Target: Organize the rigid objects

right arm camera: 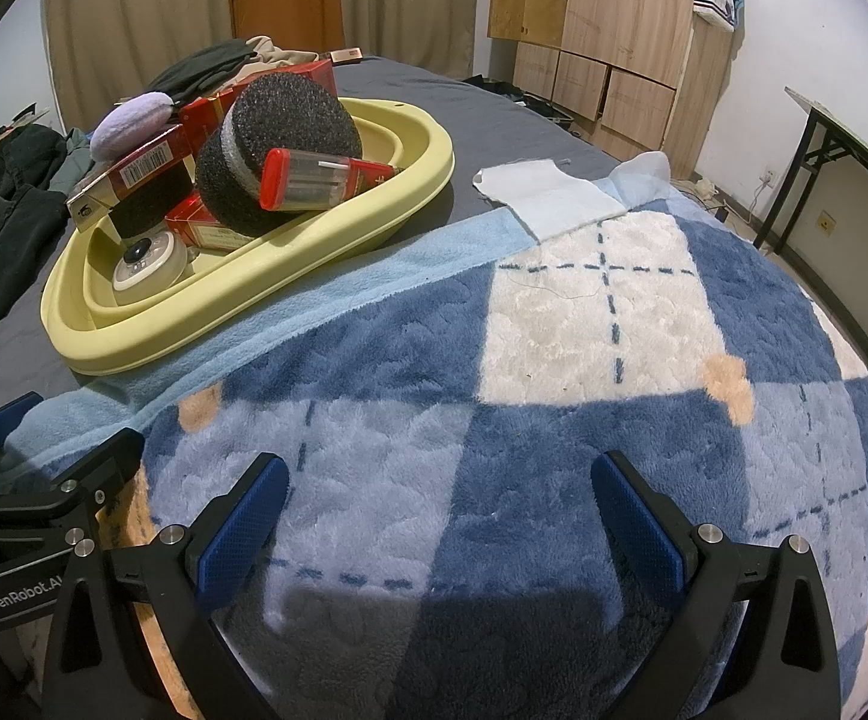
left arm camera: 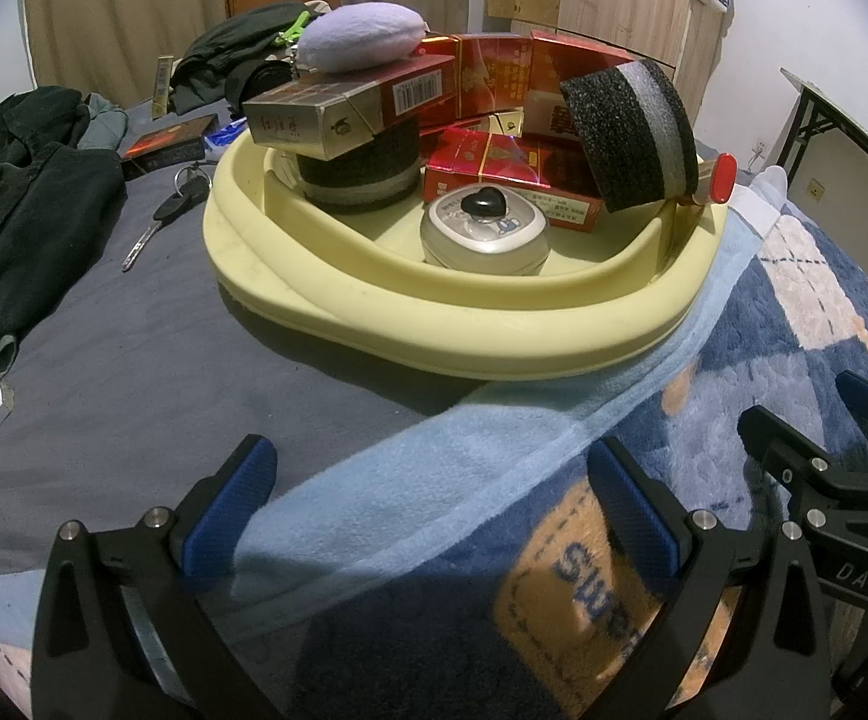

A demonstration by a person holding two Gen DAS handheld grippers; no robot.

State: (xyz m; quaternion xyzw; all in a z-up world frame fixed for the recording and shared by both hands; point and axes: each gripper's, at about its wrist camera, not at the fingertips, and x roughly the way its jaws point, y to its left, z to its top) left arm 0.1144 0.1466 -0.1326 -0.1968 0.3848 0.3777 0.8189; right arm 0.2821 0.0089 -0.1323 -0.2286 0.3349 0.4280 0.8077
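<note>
The yellow basin (left arm camera: 452,330) sits on the bed ahead of the left gripper (left arm camera: 434,516), beyond the tips of its fingers (left arm camera: 227,510), which stand wide apart with nothing between them. Inside the basin, straight ahead of the fingers, lies a round white tin (left arm camera: 485,231) with a black heart-shaped piece (left arm camera: 482,204) on its lid. Behind it are red cigarette boxes (left arm camera: 506,174), some flat and some upright. Ahead and to the left finger's side, a black foam disc (left arm camera: 362,177) carries a gold-and-red cigarette box (left arm camera: 344,111), and a lavender plush pouch (left arm camera: 362,39) rests on top of that. Toward the right finger's side a second black and grey foam roll (left arm camera: 632,132) leans tilted against the boxes, with a red-capped clear tube (left arm camera: 713,180) just beside it on the rim.

Left of the basin, on the grey sheet (left arm camera: 104,372), lie a key (left arm camera: 161,219) and dark clothes (left arm camera: 20,204).

The right gripper (right arm camera: 440,522) hangs over a blue and white checked blanket (right arm camera: 554,360), its fingers (right arm camera: 242,522) also spread wide and empty. From there the basin lies ahead and well off to the left finger's side, its near rim touching the blanket's pale blue border (right arm camera: 290,312).
</note>
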